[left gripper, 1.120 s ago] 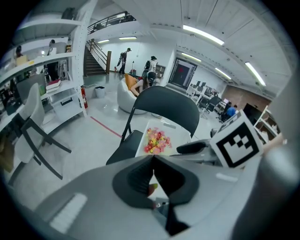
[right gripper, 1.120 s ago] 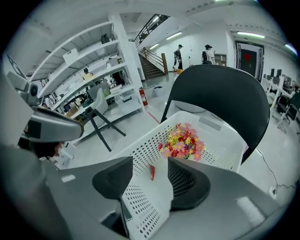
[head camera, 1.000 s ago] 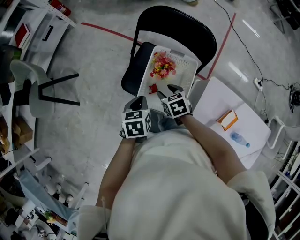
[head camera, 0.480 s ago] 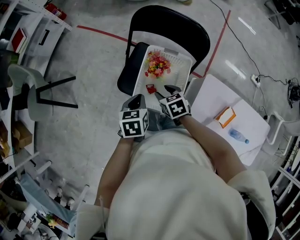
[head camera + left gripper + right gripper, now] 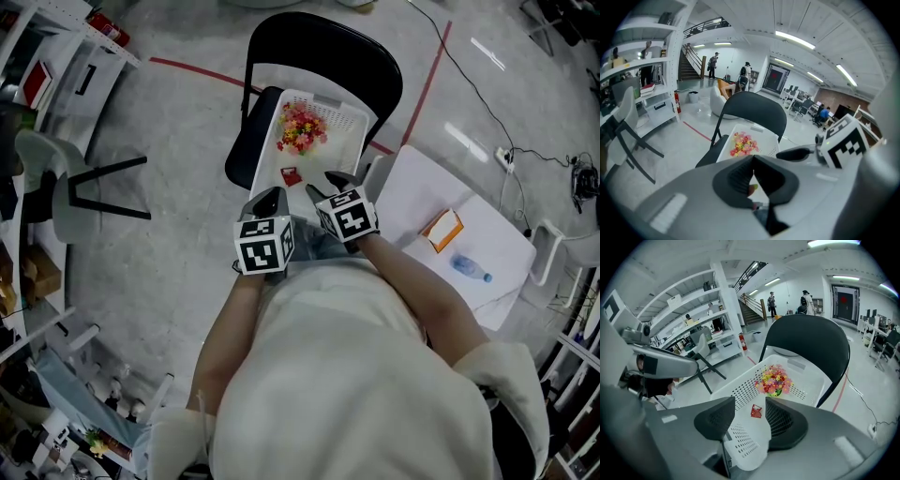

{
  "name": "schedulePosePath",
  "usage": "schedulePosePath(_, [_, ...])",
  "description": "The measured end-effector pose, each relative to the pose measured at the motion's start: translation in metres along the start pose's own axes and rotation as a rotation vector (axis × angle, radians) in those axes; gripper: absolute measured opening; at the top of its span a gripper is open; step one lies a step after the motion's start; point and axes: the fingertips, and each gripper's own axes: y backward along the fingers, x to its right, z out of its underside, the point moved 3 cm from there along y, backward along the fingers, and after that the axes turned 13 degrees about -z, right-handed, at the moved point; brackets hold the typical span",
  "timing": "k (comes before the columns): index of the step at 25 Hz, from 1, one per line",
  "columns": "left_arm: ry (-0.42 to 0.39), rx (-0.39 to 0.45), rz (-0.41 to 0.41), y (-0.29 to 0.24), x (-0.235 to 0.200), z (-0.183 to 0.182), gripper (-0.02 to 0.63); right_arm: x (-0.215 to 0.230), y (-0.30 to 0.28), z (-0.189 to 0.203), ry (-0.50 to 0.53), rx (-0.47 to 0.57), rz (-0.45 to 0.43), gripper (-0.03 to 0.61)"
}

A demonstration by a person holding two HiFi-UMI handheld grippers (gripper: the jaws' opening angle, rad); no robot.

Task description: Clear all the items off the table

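Two grippers: both hang over the near rim of the basket, dead ahead at 12 o'clock
Left gripper: jaws together at the tips; a coloured speck shows in the slit below them, and I cannot tell whether it is gripped or lies beyond
Basket contents: flower bunch toward the far end, red packet nearer the grippers
Right gripper: jaws apart, pressing on nothing; the basket's near corner shows low between them
Table: at 2 o'clock, just beside the chair that bears the basket
On table, uncleared: orange box; bottle on its side toward 3 o'clock, apart from the box
Step in hand: probably the pause at the basket between one drop and the next fetch
Next move: calls for a swing toward 2 o'clock, with open jaws set over box or bottle
Edges: basket rim and the table's near edge lie across that path; the chair back rises at 12 o'clock
Open room: bare floor from 9 to 11 o'clock; a cable trails at 1 o'clock
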Motion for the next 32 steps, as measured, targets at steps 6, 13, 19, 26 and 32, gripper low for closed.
schedulePosePath(6, [0.015,0.012,-0.012,0.012,0.02,0.012,0.009,-0.008,0.023,0.009,0.042,0.015,-0.007,0.199])
schedulePosePath(13, [0.042,0.031,-0.037,0.031,0.034,0.03,0.009,-0.026,0.046,0.02,0.082,0.038,-0.039,0.199])
schedulePosePath(19, [0.073,0.026,-0.063,0.046,0.04,0.046,0.009,-0.034,0.063,0.033,0.082,0.052,-0.052,0.196])
schedulePosePath(26, [0.071,0.014,-0.062,0.058,0.043,0.054,0.009,-0.036,0.081,0.04,0.046,0.058,-0.035,0.182])
schedulePosePath(32, [0.056,0.024,-0.029,0.06,0.043,0.049,0.009,-0.037,0.092,0.044,0.014,0.073,-0.008,0.165])
